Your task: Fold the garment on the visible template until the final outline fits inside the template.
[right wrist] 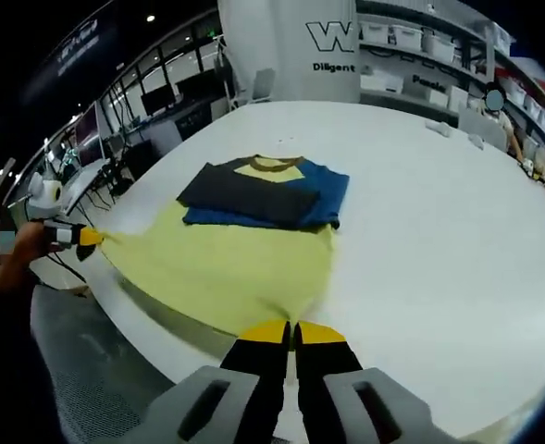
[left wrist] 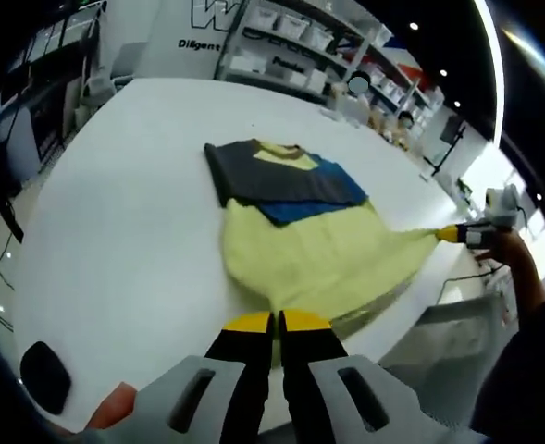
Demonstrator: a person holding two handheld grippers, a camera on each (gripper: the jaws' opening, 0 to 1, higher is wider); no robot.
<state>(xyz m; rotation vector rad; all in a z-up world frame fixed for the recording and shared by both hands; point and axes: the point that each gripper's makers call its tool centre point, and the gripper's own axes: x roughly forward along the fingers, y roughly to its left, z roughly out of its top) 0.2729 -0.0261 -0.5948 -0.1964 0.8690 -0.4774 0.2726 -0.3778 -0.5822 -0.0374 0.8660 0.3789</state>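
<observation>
Left tongs (left wrist: 277,321) and right tongs (right wrist: 292,331) each pinch a corner of the shirt's (left wrist: 309,245) yellow hem, jaws pressed together, at the near edge of the white surface (left wrist: 133,213). The hem is stretched taut between them. Farther off, the folded dark sleeves lie across the blue chest.

Shirt (left wrist: 300,231): pale yellow body; dark grey and blue sleeves folded across the chest; olive-brown collar band with a yellow patch below it.
Worktop (left wrist: 124,213): plain white, no pattern.
Left gripper (left wrist: 277,321): black fingers with yellow tips, light grey body.
Right gripper (right wrist: 292,331): black fingers with yellow tips, light grey body.
Pillar (right wrist: 286,46) beyond the far edge of the worktop: white with black lettering.
Shelving (left wrist: 291,42) past the far edge: white bins on a grey frame.
</observation>
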